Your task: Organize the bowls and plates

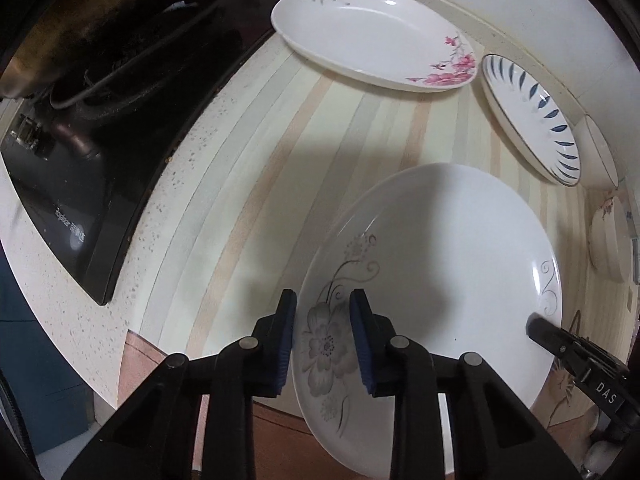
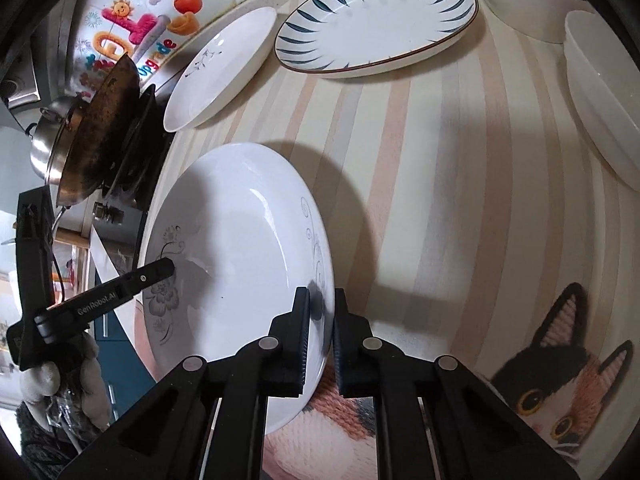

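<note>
The grey-flower plate (image 1: 432,280), at the near edge of the bench (image 1: 248,184), is straddled at its left rim by the left gripper (image 1: 323,344), jaws apart, and clamped at its right rim by the right gripper (image 2: 322,336). The lifting step appears to be in hand. A level carry onto the pink-blossom plate (image 1: 372,32) or the blue-leaf plate (image 2: 376,20) is probably required next.

My right gripper (image 1: 538,326), seen from the left wrist: white letters "DAS" on its black body.
My left gripper (image 2: 170,268), seen from the right wrist: "GenRobot.AI" in pale letters along its black arm.
Cooktop (image 1: 68,216), far left on the bench: a pale brand line on the black glass front, too small for me to read.
Wall sticker (image 2: 132,28), far left: colourful letters, only "grade" legible; a red seal above it I cannot read.
</note>
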Available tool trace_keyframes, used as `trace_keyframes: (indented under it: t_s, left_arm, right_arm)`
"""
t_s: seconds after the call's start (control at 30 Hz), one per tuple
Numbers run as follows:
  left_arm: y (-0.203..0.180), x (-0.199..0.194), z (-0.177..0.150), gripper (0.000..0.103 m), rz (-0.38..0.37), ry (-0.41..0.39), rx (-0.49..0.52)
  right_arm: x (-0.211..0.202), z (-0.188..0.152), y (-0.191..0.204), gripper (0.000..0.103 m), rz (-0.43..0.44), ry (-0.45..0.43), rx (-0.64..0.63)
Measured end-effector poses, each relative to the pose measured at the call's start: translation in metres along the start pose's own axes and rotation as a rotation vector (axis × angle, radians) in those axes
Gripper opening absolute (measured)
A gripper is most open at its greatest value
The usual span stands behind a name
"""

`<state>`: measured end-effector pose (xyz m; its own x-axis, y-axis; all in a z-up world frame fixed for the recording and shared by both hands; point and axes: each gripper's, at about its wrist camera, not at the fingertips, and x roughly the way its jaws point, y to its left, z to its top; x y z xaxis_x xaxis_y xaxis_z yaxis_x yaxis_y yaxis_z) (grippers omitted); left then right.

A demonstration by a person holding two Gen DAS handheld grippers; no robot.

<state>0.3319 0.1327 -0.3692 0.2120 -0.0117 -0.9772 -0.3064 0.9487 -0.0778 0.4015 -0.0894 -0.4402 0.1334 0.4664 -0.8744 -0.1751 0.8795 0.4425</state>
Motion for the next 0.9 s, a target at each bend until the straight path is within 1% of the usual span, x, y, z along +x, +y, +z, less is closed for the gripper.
trace_keyframes:
  t_s: [0.17, 0.37, 0.63, 0.77, 0.9]
  left_arm:
    - [-0.017, -0.019, -0.011, 0.025, -0.032, -0.017, 0.011]
    - [-0.056, -0.030, -0.018, 0.025, -0.076, -0.025, 0.064]
    - [-0.111, -0.024, -0.031, 0.025, -0.128, -0.004, 0.155]
    - [-0.134, -0.015, -0.040, 0.025, -0.139, 0.010, 0.205]
    - [-0.153, -0.003, -0.047, 0.025, -0.145, 0.035, 0.234]
  right_arm:
    - [-0.023, -0.009, -0.014, 0.012, -0.001, -0.004, -0.005]
    - [-0.063, -0.025, -0.042, 0.012, -0.019, -0.031, 0.019]
    - [-0.116, -0.051, -0.089, 0.012, -0.080, -0.086, 0.072]
    - [-0.126, -0.062, -0.115, 0.012, -0.098, -0.098, 0.117]
    - [-0.129, -0.072, -0.141, 0.012, -0.108, -0.109, 0.163]
